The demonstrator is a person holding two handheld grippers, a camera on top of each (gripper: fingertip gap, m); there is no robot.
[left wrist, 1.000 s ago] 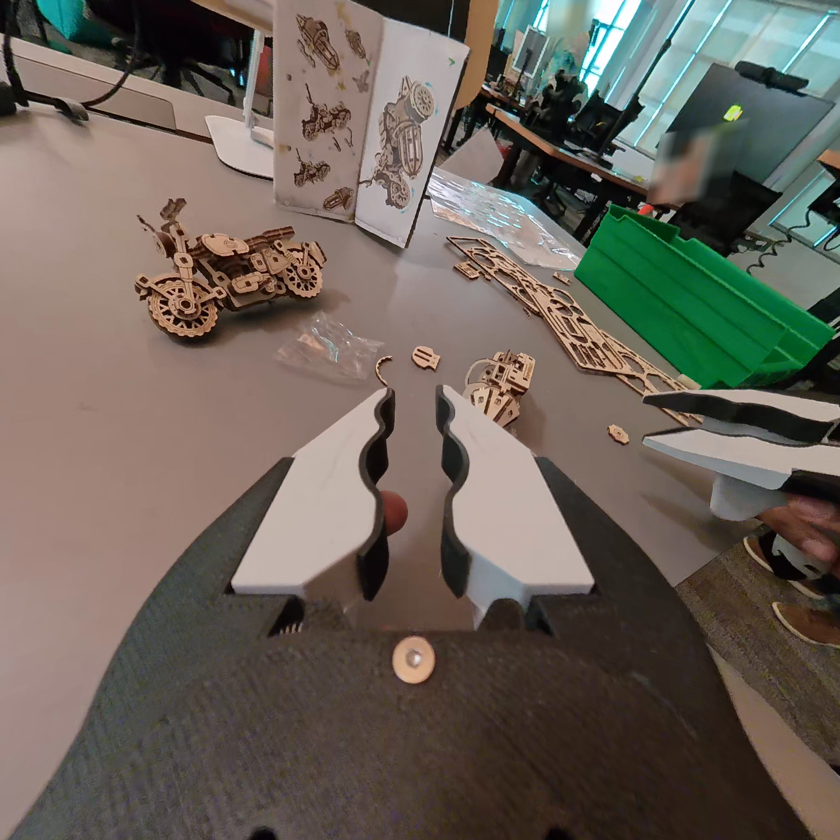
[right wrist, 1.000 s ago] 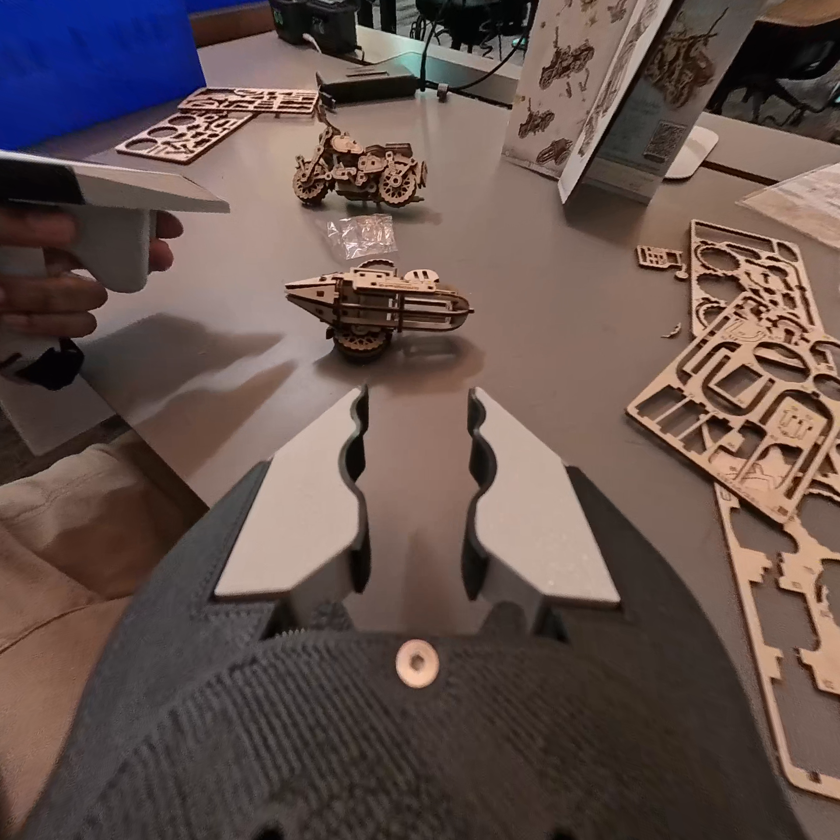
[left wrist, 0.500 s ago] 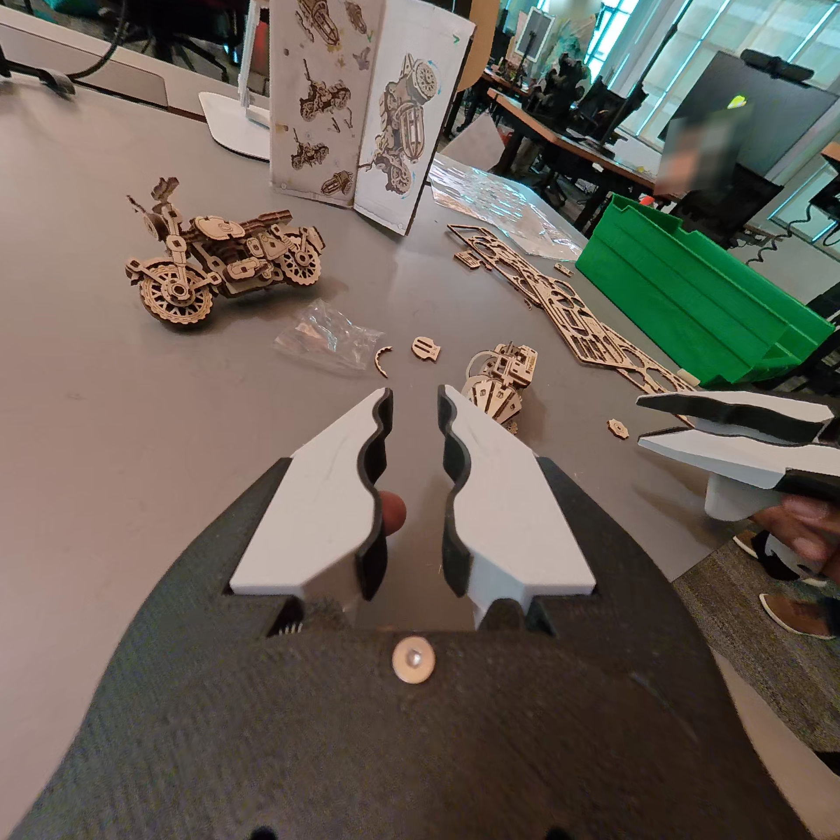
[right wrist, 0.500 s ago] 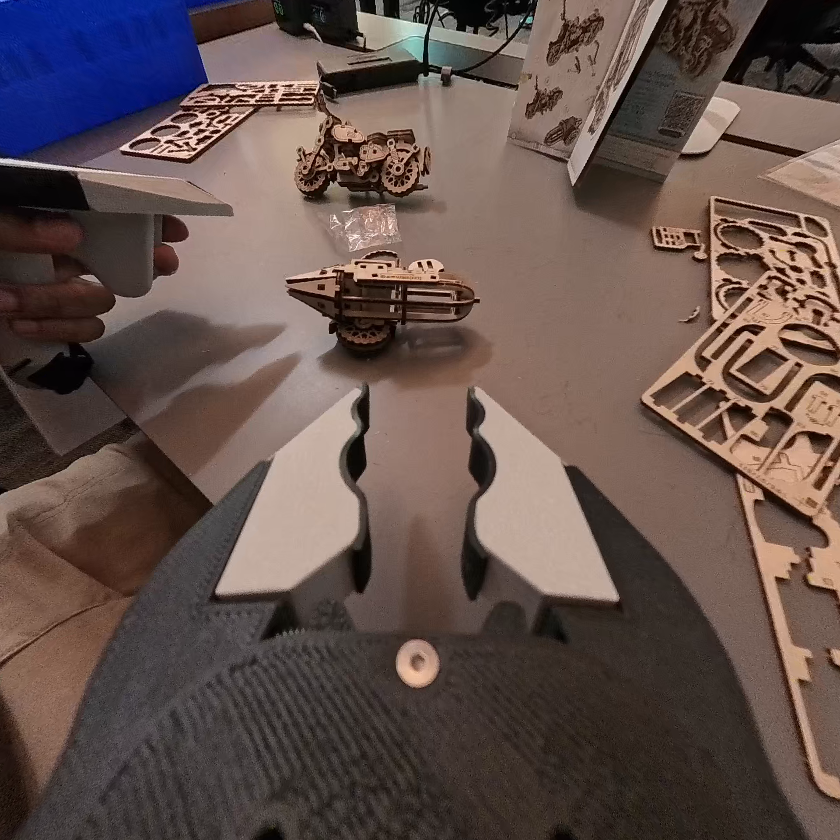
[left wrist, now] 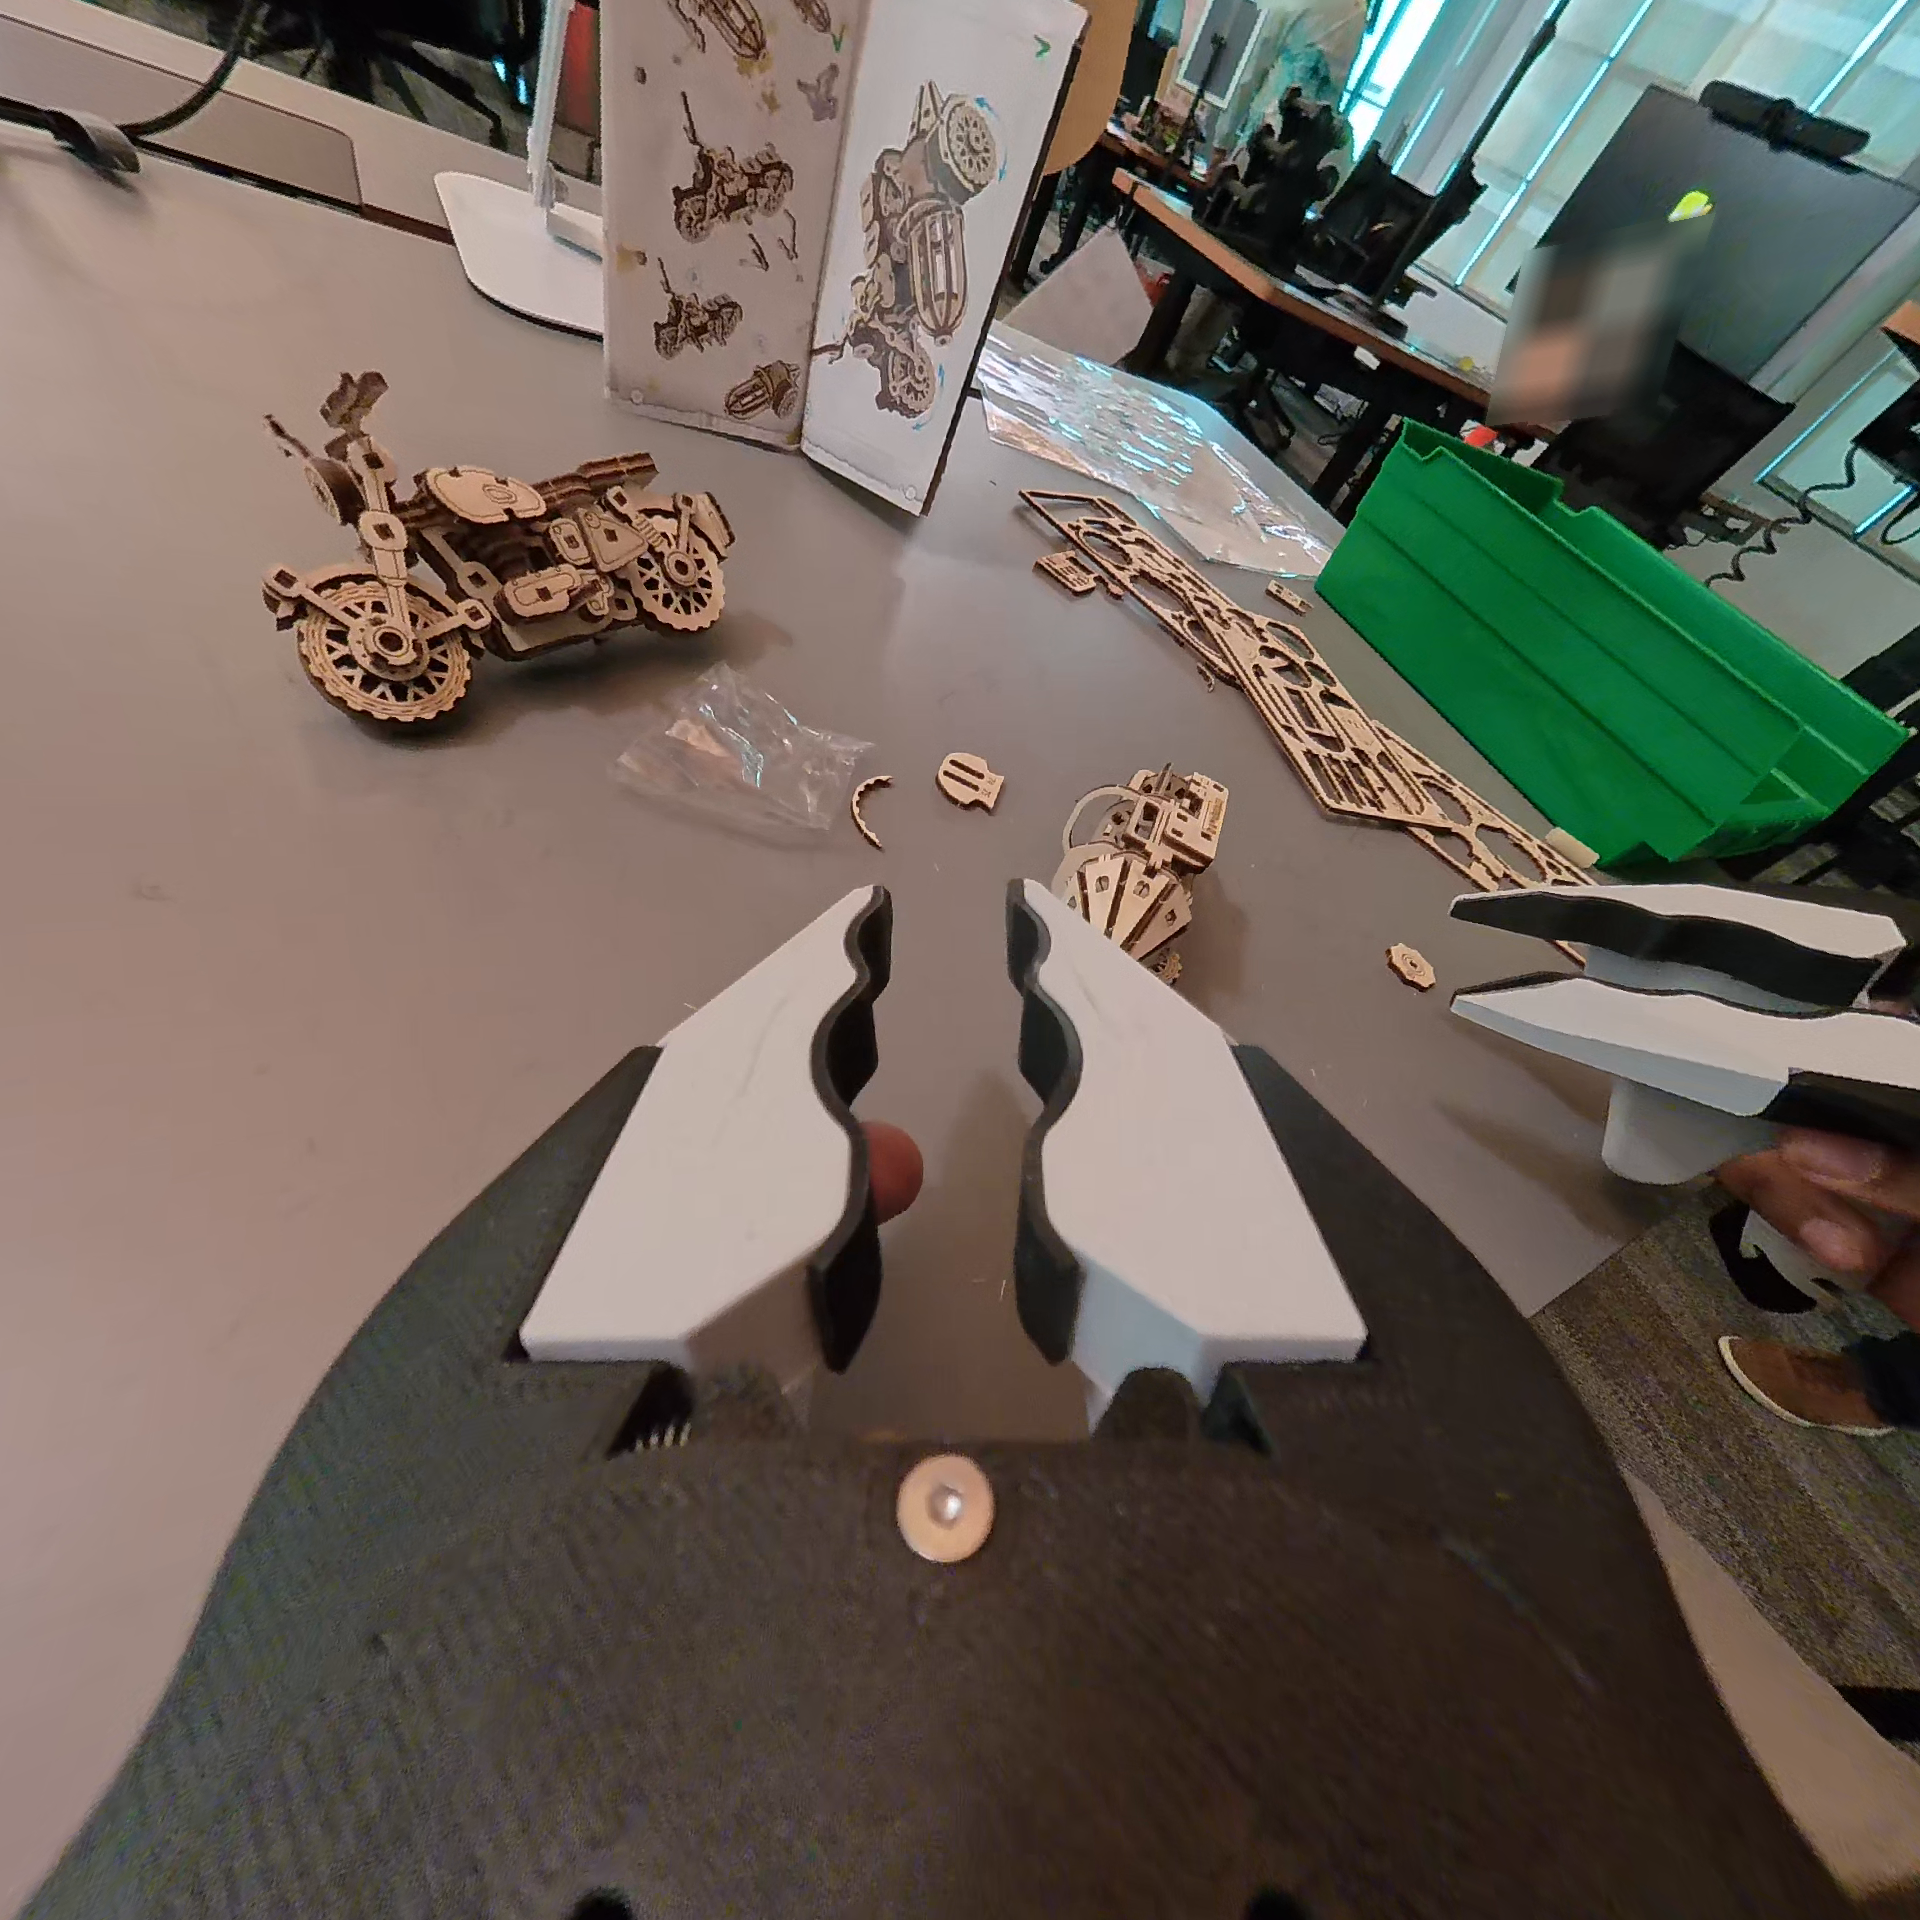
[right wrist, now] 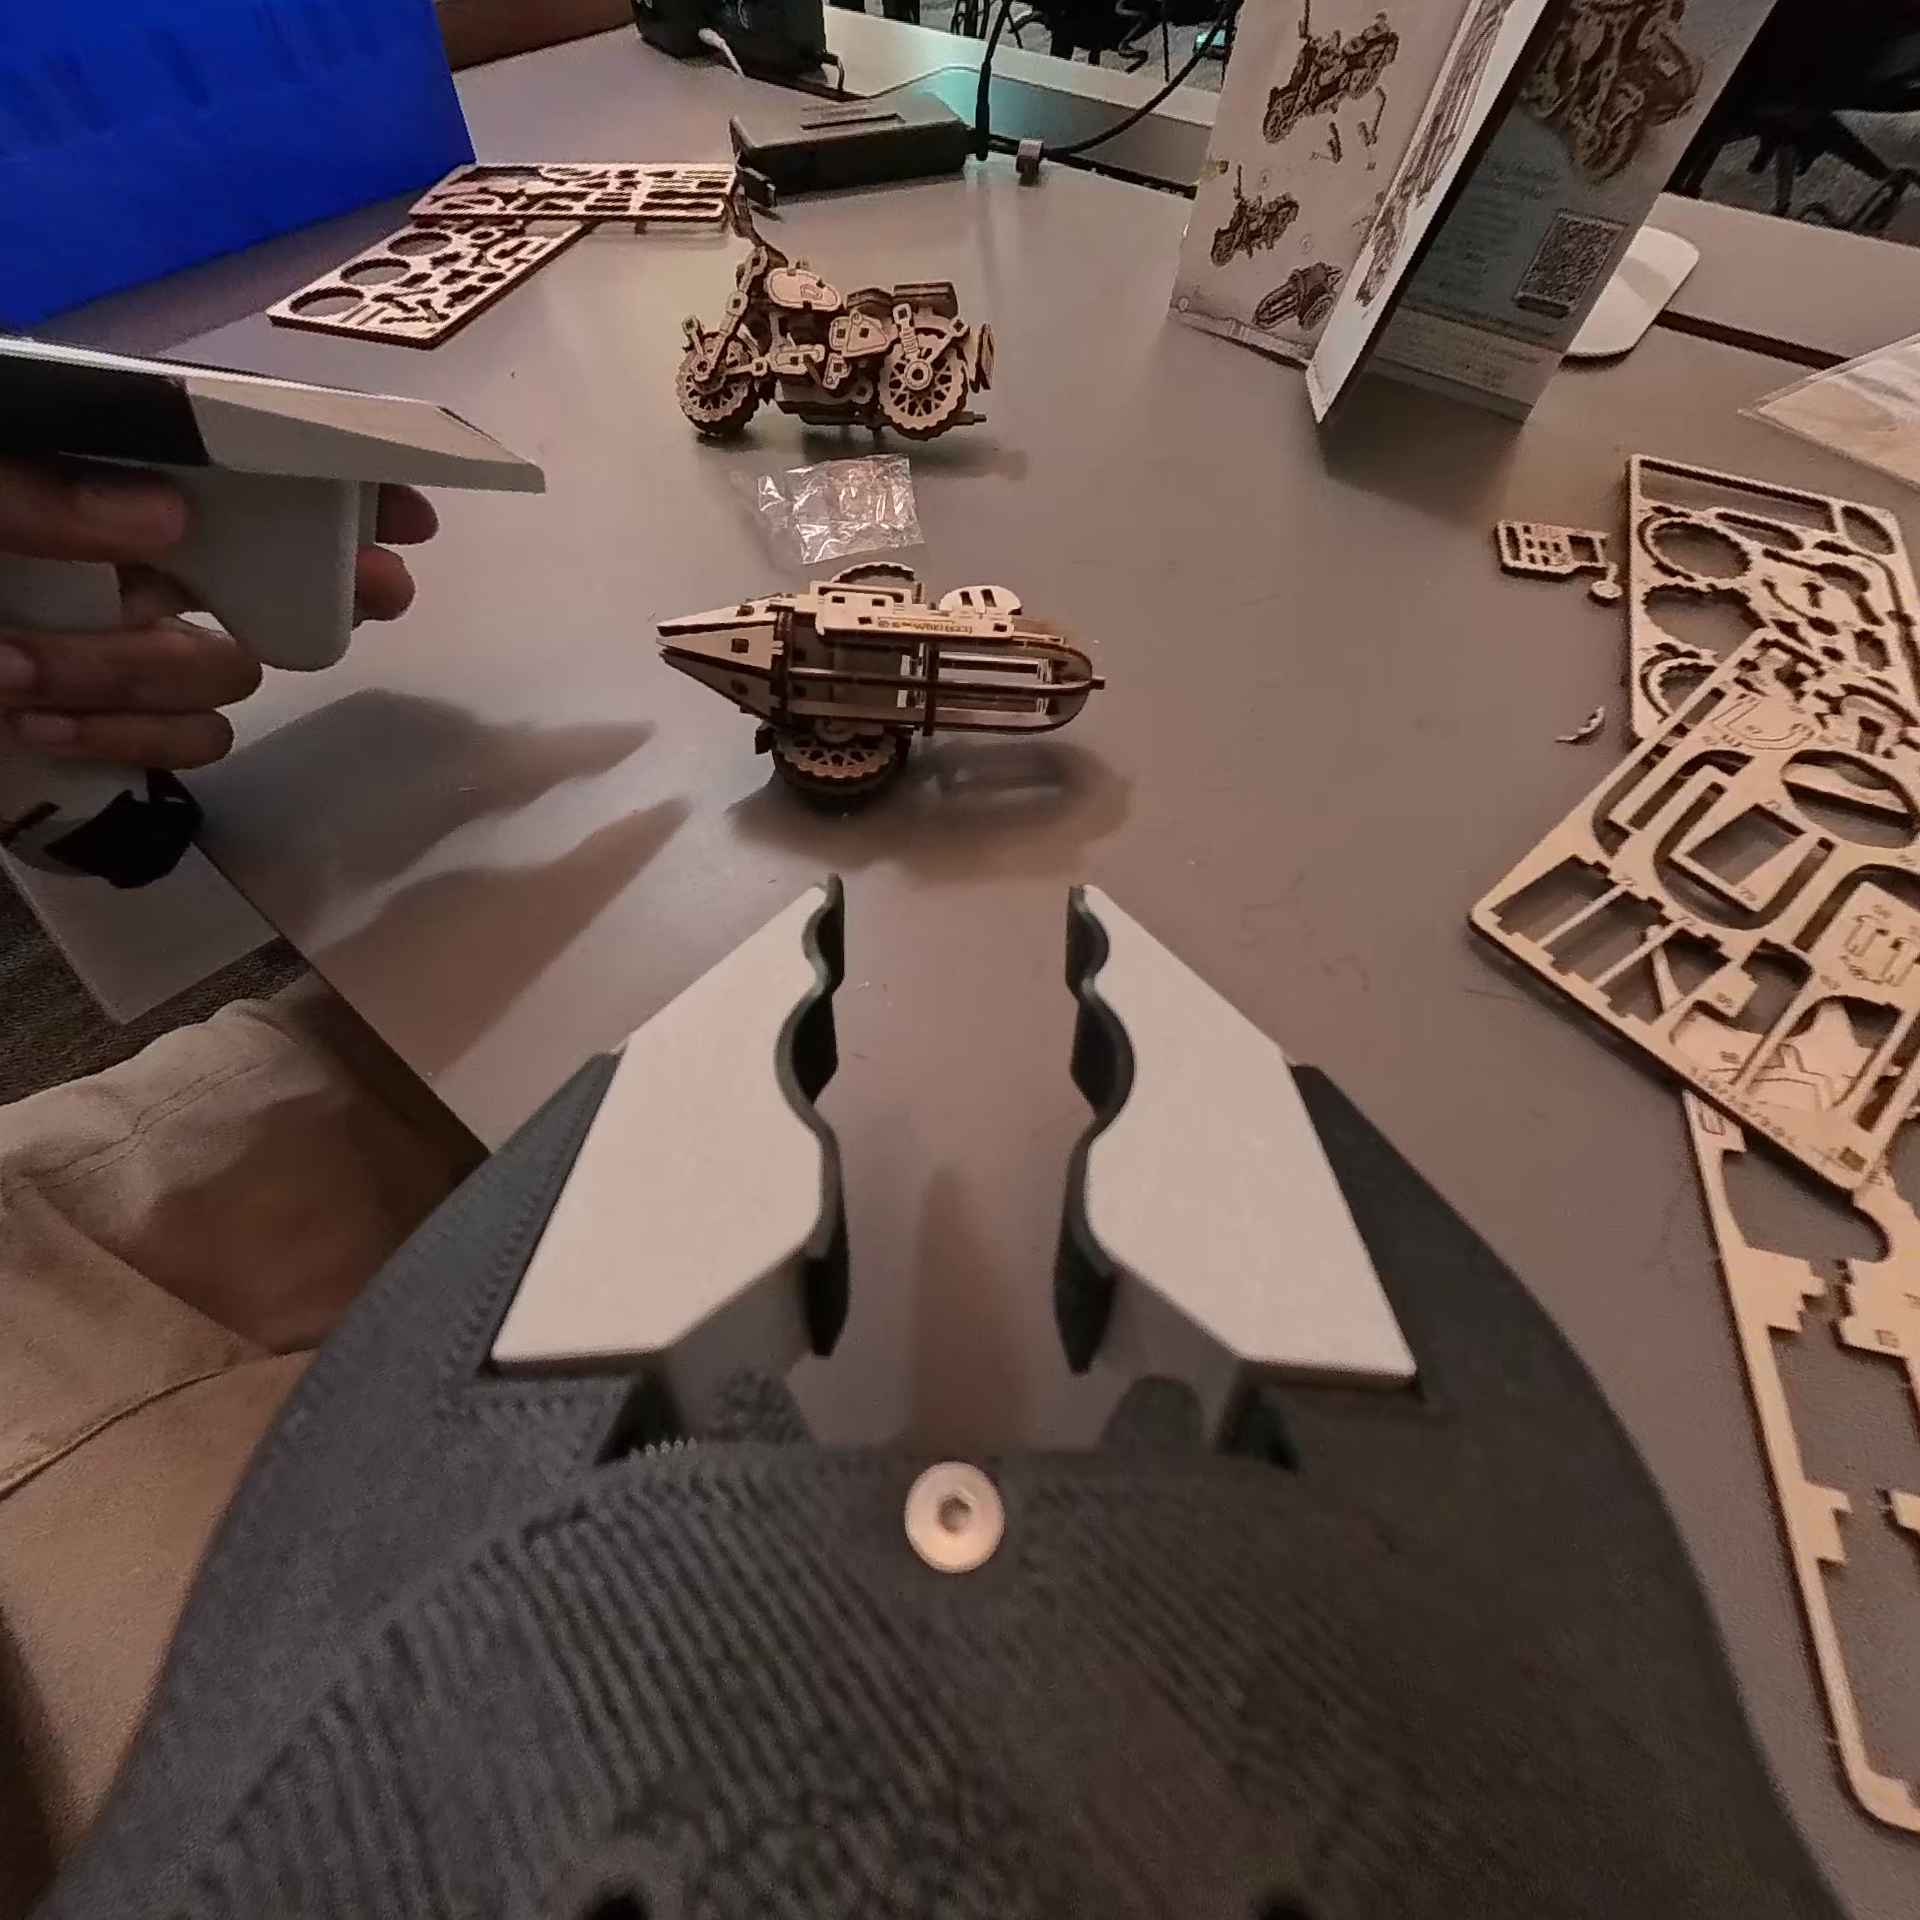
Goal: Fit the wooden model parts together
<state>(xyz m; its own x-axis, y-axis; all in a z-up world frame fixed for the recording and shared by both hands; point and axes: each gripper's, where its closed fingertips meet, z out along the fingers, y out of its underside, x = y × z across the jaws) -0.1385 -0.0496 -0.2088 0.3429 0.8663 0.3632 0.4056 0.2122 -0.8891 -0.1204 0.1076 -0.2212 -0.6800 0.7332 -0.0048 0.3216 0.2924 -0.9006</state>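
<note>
A wooden sidecar model (right wrist: 878, 691) lies on the grey table (right wrist: 1247, 644) just ahead of my right gripper (right wrist: 954, 909), which is open and empty. It also shows in the left wrist view (left wrist: 1138, 868), ahead and right of my left gripper (left wrist: 948, 914), which is open and empty. A built wooden motorcycle (left wrist: 488, 577) stands at the far left; it also shows in the right wrist view (right wrist: 831, 348). Small loose wooden pieces (left wrist: 968, 779) lie near a clear plastic bag (left wrist: 743, 753). The right gripper shows at the right edge of the left wrist view (left wrist: 1475, 956).
Punched-out wooden sheets (right wrist: 1756, 883) lie at the right, and more sheets (right wrist: 436, 265) at the far left. A folded instruction booklet (left wrist: 821, 229) stands at the back. A green bin (left wrist: 1590, 644) sits off the table's right side. The table edge (right wrist: 343, 997) is near me. The built wooden motorcycle (left wrist: 488, 577) lies some 15 centimeters from my left tips, 25 centimeters from my right tips. Seen from the right wrist view (right wrist: 755, 336) as well.
Both grippers have drawn slightly back and tilted; the models look a little farther off. Both stay open and empty. Nothing on the table has moved.
</note>
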